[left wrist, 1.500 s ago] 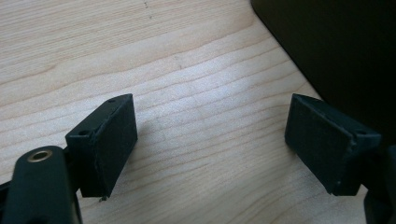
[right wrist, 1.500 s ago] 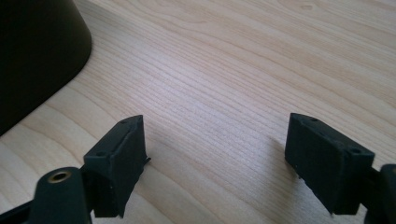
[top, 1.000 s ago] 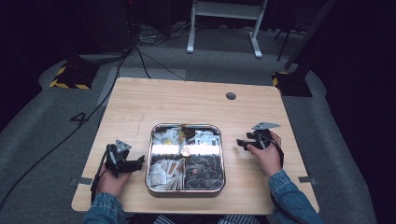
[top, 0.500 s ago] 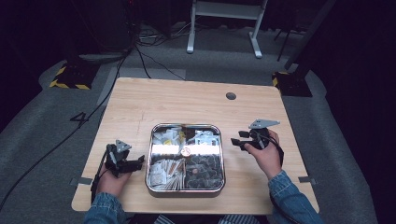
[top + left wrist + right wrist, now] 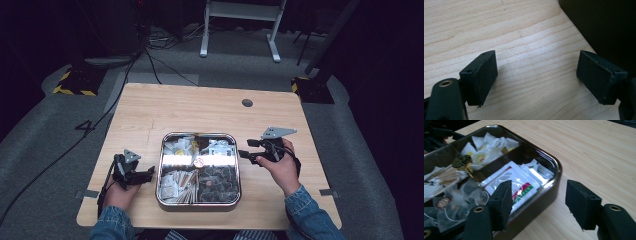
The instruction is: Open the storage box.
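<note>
We log pale wooden table (image 5: pixel 200 112), square shiny metal four-compartment tray (image 5: pixel 160 170) at near-centre holding white sachets (image 5: pixel 517 180). Left black gripper (image 5: pixel 148 173) beside tray's left wall, jaws apart, empty. Right black gripper (image 5: pixel 243 148) straddling tray's rim, jaws apart, empty.

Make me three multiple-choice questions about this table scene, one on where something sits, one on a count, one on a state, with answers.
1. Where does the metal tray sit?
A. between the two hands
B. at the table's far edge
C. on the floor

2. How many compartments does the tray have?
A. two
B. four
C. six

3. How do the right tongs stand?
A. shut on a sachet
B. open, straddling the tray's rim
C. shut and empty

Answers:
1 A: in the high view it lies between the left tongs and the right tongs.
2 B: crossed dividers split it into quarters.
3 B: one jaw is over the sachets, the other outside the rim.
</note>
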`<action>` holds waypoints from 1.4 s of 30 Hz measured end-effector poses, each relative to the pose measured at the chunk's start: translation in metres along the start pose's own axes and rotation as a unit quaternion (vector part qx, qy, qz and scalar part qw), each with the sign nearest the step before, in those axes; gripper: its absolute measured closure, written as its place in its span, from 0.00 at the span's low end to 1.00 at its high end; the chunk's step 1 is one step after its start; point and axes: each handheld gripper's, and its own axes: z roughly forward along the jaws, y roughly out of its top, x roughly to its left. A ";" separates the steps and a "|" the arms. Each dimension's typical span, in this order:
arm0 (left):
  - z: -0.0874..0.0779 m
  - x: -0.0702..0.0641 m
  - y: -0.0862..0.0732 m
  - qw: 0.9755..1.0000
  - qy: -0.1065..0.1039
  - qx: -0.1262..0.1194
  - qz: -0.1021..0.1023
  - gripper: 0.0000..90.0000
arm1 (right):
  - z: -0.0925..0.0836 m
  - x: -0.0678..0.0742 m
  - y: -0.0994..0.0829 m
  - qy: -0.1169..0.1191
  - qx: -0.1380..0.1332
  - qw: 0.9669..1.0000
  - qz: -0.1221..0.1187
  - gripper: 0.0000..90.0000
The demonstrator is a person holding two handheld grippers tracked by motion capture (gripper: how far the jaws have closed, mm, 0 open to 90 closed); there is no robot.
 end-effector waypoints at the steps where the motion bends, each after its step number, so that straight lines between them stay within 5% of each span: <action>1: 0.000 0.000 0.000 1.000 0.000 0.000 0.000 0.19 | 0.000 0.000 0.000 0.000 0.000 1.000 0.000 0.42; 14: 0.000 0.000 0.000 1.000 0.000 0.000 0.000 0.19 | 0.016 0.030 0.012 0.053 0.006 0.998 -0.030 0.42; 23: 0.000 0.000 0.000 1.000 0.000 0.000 0.000 0.20 | 0.042 0.055 0.015 0.101 0.002 0.994 -0.043 0.46; 42: 0.000 0.000 0.000 1.000 0.001 0.000 0.000 0.20 | 0.080 0.078 0.033 0.118 0.045 0.989 -0.081 0.50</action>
